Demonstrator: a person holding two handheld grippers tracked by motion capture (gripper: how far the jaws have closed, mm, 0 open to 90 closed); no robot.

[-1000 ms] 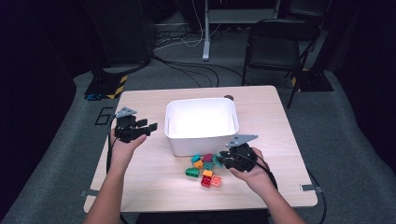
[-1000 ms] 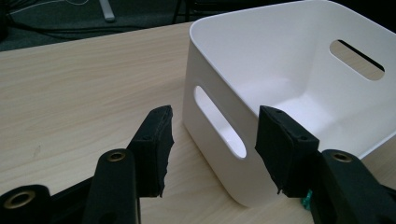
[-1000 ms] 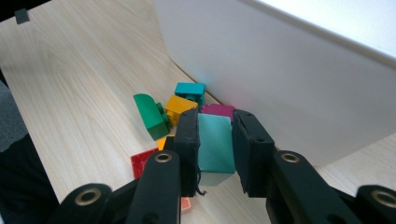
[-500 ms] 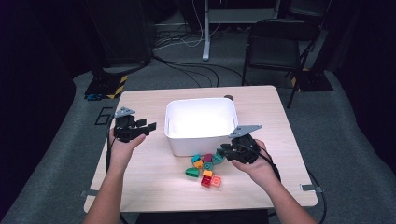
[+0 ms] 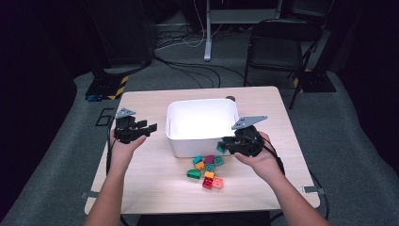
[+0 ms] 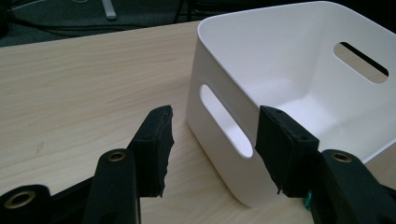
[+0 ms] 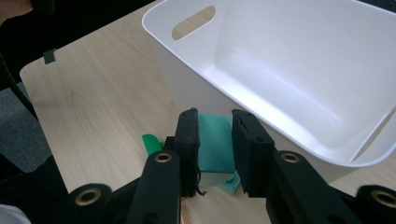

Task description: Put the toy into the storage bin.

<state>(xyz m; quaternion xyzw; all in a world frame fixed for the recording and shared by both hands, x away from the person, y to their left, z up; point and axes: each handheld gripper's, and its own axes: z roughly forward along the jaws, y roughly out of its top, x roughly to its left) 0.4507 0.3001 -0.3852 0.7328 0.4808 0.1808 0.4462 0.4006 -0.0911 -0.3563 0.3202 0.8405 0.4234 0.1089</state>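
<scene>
Teal block (image 7: 214, 137), centre frame beside bin (image 7: 299, 70), clamped by right gripper (image 7: 215, 154) on flat sides: likely light, rigid, slippery plastic; left gripper (image 6: 212, 149) open at bin's corner.

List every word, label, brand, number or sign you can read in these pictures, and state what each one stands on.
None: no readable text stands anywhere.
White bin: plain walls, no label.
Coloured blocks: no print can be made out.
Teal block in the right tool: plain face.
Yellow-and-black stripes on the floor: a pattern, no letters.
</scene>
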